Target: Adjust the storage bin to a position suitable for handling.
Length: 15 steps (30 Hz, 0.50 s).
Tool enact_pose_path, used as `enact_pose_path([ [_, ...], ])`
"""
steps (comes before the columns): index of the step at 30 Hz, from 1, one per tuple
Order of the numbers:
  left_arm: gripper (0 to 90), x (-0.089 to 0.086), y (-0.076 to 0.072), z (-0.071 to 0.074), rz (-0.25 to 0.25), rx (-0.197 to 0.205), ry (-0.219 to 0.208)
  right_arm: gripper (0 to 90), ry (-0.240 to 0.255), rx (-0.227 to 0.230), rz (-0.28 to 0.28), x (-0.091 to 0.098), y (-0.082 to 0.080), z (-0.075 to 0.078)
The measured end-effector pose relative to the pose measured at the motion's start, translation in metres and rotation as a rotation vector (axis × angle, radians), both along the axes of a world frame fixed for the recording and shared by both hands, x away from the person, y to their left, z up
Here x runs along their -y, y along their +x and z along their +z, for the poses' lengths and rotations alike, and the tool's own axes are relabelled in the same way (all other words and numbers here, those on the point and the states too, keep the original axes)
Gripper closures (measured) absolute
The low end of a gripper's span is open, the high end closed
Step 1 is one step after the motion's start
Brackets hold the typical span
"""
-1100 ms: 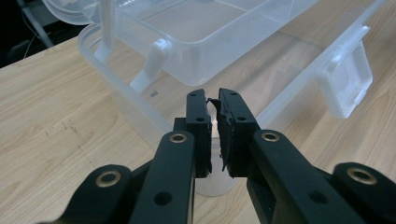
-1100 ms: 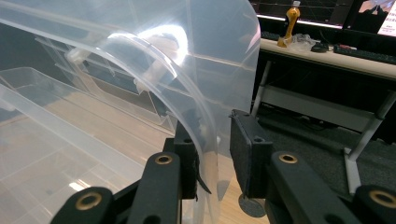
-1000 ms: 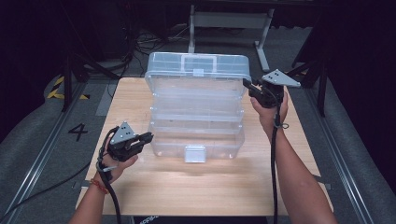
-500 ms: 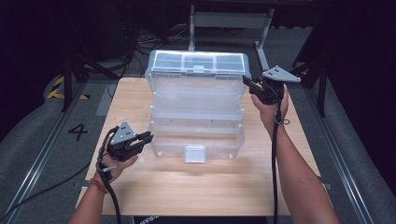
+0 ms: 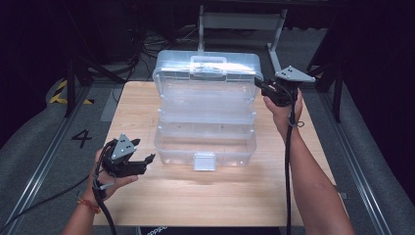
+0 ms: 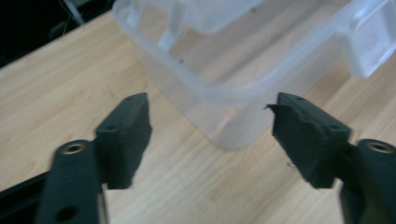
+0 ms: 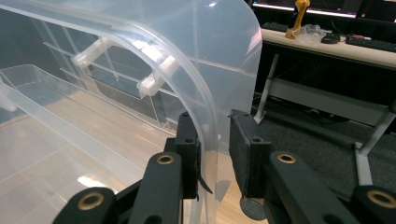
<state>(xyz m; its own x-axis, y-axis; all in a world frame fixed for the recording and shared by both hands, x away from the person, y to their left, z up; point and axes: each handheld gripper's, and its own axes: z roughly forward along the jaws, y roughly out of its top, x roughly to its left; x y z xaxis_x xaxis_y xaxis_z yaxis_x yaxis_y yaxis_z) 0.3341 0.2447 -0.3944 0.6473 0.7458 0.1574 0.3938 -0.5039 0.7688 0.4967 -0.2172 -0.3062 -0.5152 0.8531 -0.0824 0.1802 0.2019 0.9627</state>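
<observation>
The high view showed a clear plastic box [image 5: 205, 122] in the middle of a wooden table [image 5: 215, 196], its lid [image 5: 208, 73] thrown back and standing up at the far side, with stepped trays between lid and base. At the left, the left gripper [image 5: 145, 161] lay just off the near left corner of the base, apart from it. Its jaws had just been opening, and in the left gripper view they stood wide [image 6: 210, 135] with nothing between them, the rounded corner of the base [image 6: 233, 126] just beyond their tips. At the right, the right gripper [image 5: 258, 84] met the right edge of the raised lid. In the right gripper view its jaws [image 7: 215, 154] straddled the thin curved rim of the lid [image 7: 205, 126]; the left one lay against the wall, while a gap showed at the other, so a firm pinch could not be confirmed.

The box looked light, stiff but thin-walled, and glossy enough to slip. Being empty, it would probably slide if pushed. The thicker rims and the front latch [image 5: 204, 160] seemed the safest places to grip; flat panels might flex.
</observation>
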Motion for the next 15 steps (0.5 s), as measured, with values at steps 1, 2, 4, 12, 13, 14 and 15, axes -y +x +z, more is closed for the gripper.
enact_pose_path([
  [1, 23.6, -0.001, -0.001, -0.003, 0.002, -0.005, 0.017, 74.1, -0.007, 0.0, 0.001, 0.0, 0.0, 0.001],
  [2, 22.5, -0.003, -0.001, -0.006, 0.005, -0.018, 0.028, 74.1, -0.013, 0.0, 0.003, 0.0, 0.001, 0.001],
  [4, 21.2, -0.006, -0.002, -0.01, 0.008, -0.033, 0.032, 74.1, -0.016, -0.002, 0.003, 0.0, 0.001, 0.002],
  [12, 17.1, -0.028, -0.006, -0.059, 0.065, -0.23, 0.082, 74.1, -0.01, -0.01, 0.012, 0.001, 0.004, 0.002],
  [13, 17.2, -0.03, -0.007, -0.063, 0.069, -0.235, 0.083, 74.1, -0.013, -0.011, 0.015, 0.001, 0.004, 0.002],
  [14, 17.4, -0.032, -0.008, -0.068, 0.067, -0.246, 0.08, 74.1, -0.016, -0.009, 0.015, 0.002, 0.005, 0.002],
  [15, 17.3, -0.034, -0.008, -0.072, 0.063, -0.247, 0.07, 74.1, -0.017, -0.01, 0.015, 0.001, 0.006, 0.003],
])
